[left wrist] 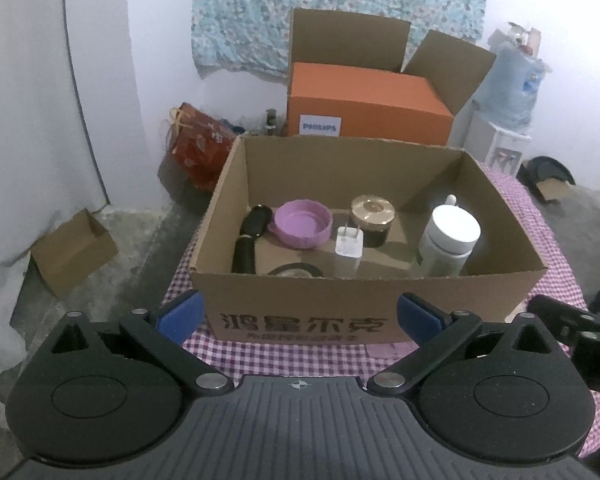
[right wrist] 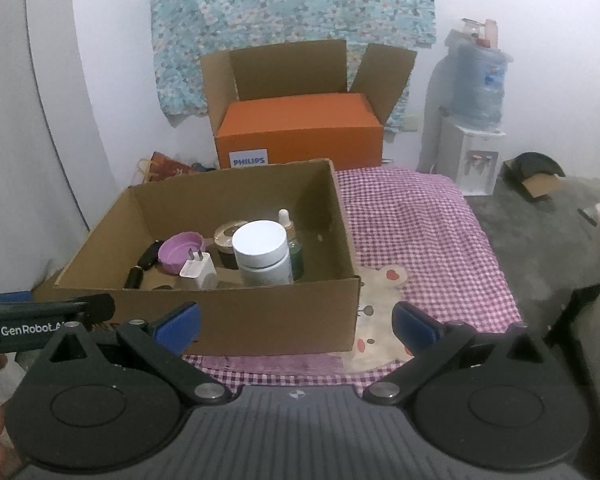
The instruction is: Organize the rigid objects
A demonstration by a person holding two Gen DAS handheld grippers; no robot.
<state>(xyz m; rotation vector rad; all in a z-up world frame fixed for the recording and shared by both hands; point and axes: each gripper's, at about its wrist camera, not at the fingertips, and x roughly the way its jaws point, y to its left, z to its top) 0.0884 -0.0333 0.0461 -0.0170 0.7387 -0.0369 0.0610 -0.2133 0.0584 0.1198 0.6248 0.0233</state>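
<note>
An open cardboard box stands on a purple checked cloth. Inside lie a purple lid, a white charger plug, a white-capped bottle, a gold-lidded jar, a black handle-shaped object, a dropper bottle and a black ring. My left gripper is open and empty in front of the box's near wall. My right gripper is open and empty at the box's near right corner.
The checked cloth with a bear print extends right of the box. Behind stand an orange Philips box in an open carton, a water dispenser, a red bag and a small cardboard box on the floor.
</note>
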